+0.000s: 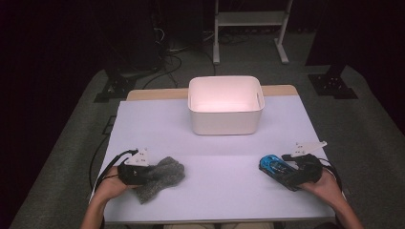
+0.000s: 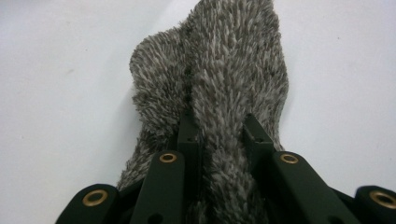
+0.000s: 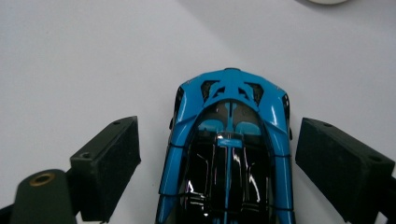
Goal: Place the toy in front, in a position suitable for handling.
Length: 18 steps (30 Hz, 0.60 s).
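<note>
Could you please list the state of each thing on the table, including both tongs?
Left tongs: shut on the grey furry cloth.
Grey furry cloth: crumpled, lying on the table, pinched at one end.
Right tongs: open, jaws on either side of the toy car, not touching it.
Toy car: blue and black, upright on the table, not gripped.
White bin: upright, open, nothing seen inside.

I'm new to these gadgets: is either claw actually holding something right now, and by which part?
The left gripper is pinched on a raised fold of the fuzzy grey cloth near its closer end. The right gripper stands open around the blue toy car, pads apart from its sides.
</note>
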Each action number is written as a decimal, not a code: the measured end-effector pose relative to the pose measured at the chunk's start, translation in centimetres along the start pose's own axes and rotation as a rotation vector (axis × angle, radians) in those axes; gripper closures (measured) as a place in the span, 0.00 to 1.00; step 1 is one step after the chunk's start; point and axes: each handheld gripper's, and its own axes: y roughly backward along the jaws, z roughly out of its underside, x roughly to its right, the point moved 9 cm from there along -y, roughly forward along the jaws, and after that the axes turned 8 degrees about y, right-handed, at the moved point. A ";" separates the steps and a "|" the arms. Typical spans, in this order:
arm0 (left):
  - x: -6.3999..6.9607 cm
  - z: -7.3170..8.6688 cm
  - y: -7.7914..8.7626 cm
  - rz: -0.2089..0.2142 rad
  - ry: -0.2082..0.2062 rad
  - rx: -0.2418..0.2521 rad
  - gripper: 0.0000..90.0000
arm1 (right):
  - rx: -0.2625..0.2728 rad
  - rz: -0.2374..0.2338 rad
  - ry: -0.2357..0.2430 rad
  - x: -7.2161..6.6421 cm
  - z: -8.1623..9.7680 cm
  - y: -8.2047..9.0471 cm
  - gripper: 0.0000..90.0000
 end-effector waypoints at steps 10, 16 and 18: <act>0.0 0.3 -0.2 0.010 0.007 0.007 0.82 | -0.062 0.032 0.030 -0.2 1.2 -1.0 0.14; 0.0 0.4 -0.2 0.016 0.008 0.008 0.82 | -0.068 0.050 0.021 -0.1 1.5 -0.8 0.15; 0.0 0.4 -0.2 0.017 0.006 0.007 0.82 | -0.068 0.053 0.020 -0.1 1.5 -0.8 0.15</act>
